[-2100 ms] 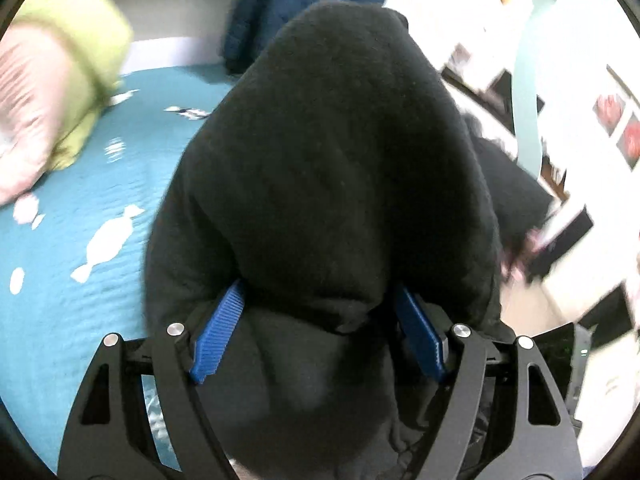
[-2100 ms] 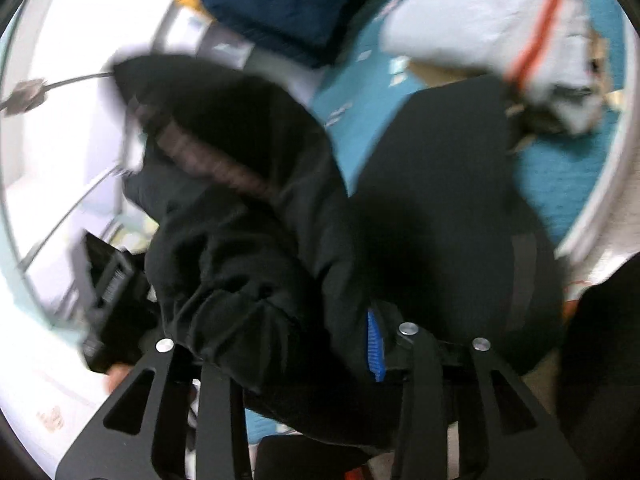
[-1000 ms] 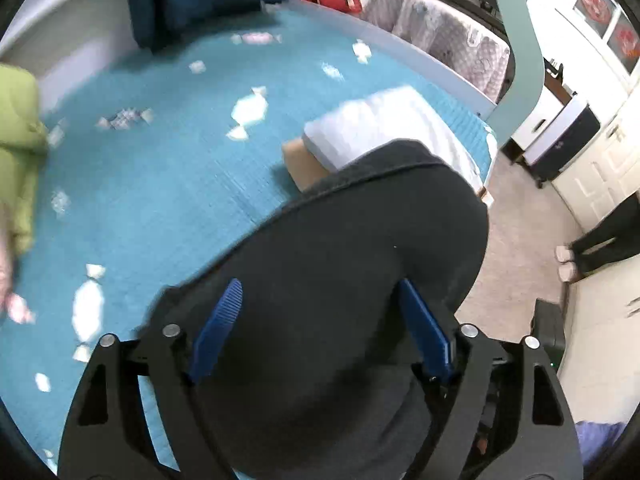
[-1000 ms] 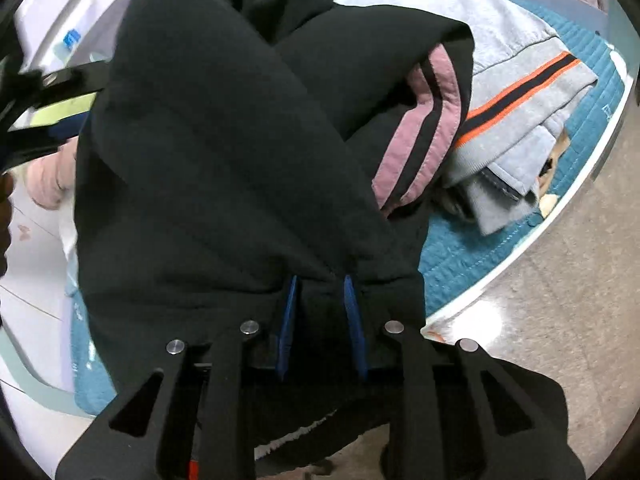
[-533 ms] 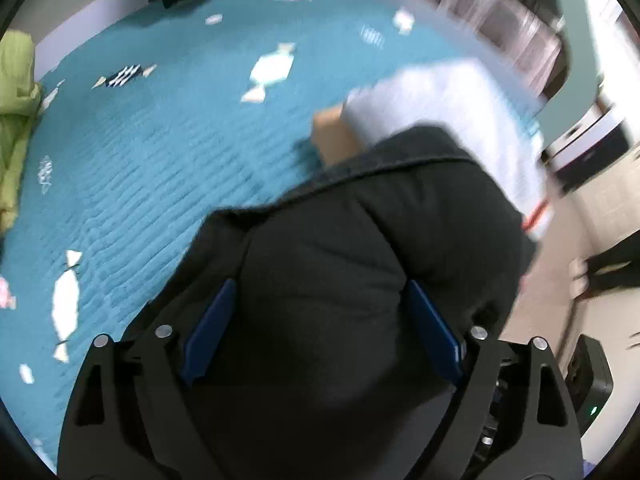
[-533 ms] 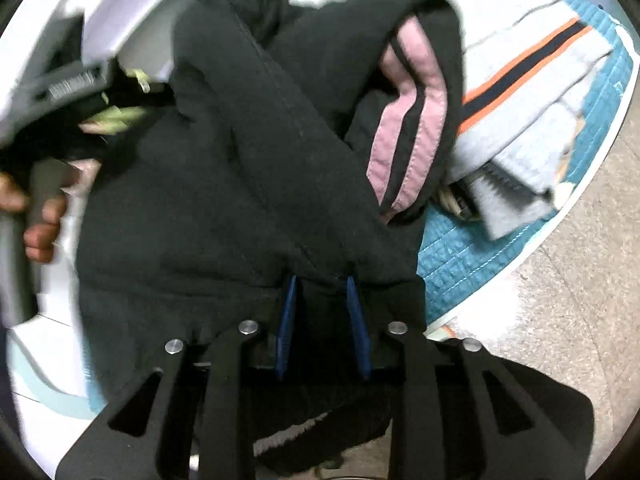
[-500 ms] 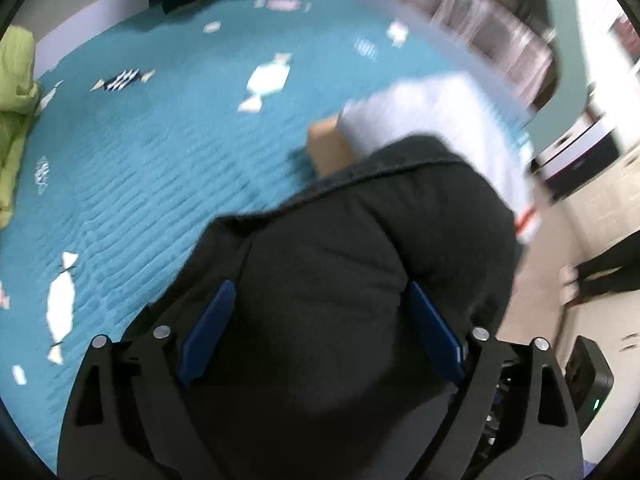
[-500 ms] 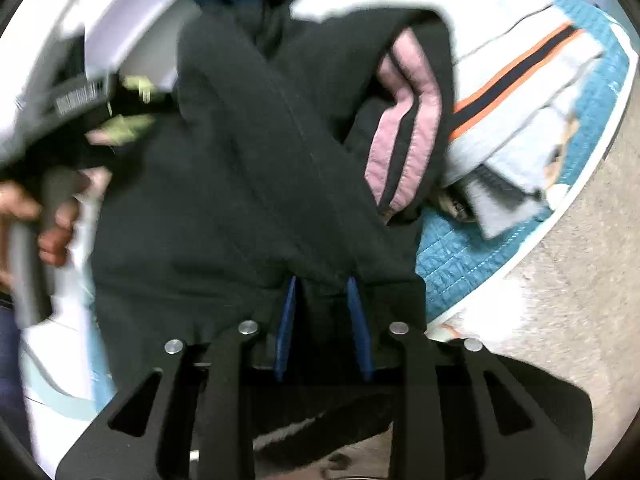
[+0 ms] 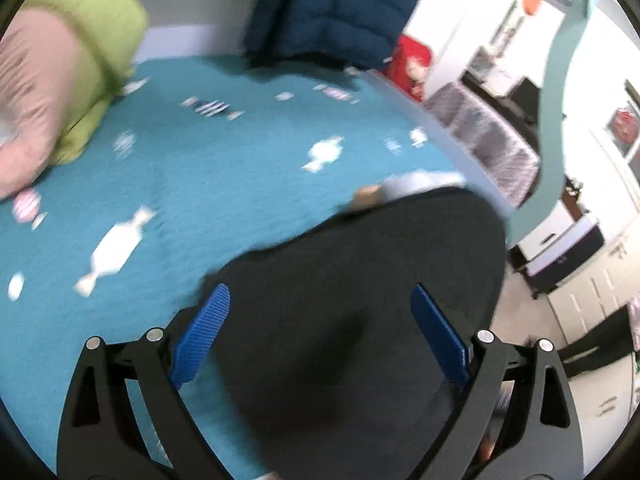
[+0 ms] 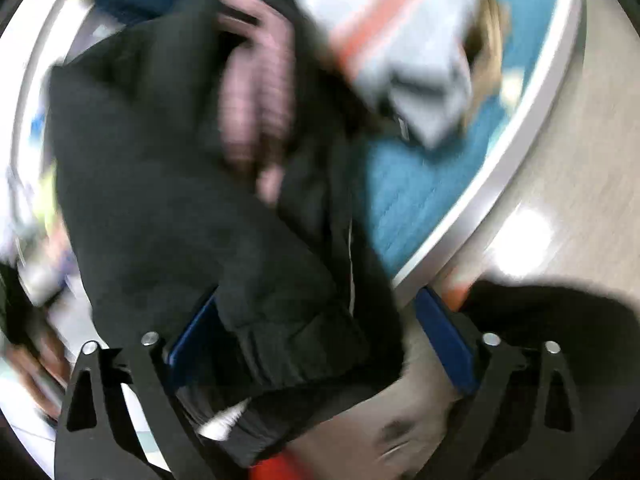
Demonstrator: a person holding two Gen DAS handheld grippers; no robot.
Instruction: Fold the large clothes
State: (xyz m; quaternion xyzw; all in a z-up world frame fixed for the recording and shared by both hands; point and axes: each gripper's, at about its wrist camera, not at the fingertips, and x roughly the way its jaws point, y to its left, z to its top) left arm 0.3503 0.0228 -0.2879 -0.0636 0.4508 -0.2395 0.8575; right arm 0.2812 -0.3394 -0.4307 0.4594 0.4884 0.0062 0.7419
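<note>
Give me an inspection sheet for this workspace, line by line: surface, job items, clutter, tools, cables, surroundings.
Surface: teal quilted bedspread with white candy shapes.
Job's things: black fleece garment with pink stripes, bunched at the bed's edge.
Clutter: grey garment with an orange stripe; navy puffer jacket; green and pink bedding.
Grippers: left tool open, black fabric between its blue pads; right tool open, cloth draped over its left pad.
Cables: nothing seen.
Surroundings: beige floor; white cabinets.

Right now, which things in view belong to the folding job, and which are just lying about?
In the job: black garment, left gripper, right gripper, both open.

Lying about: navy puffer jacket, green and pink bedding, grey striped garment, teal bedspread.
</note>
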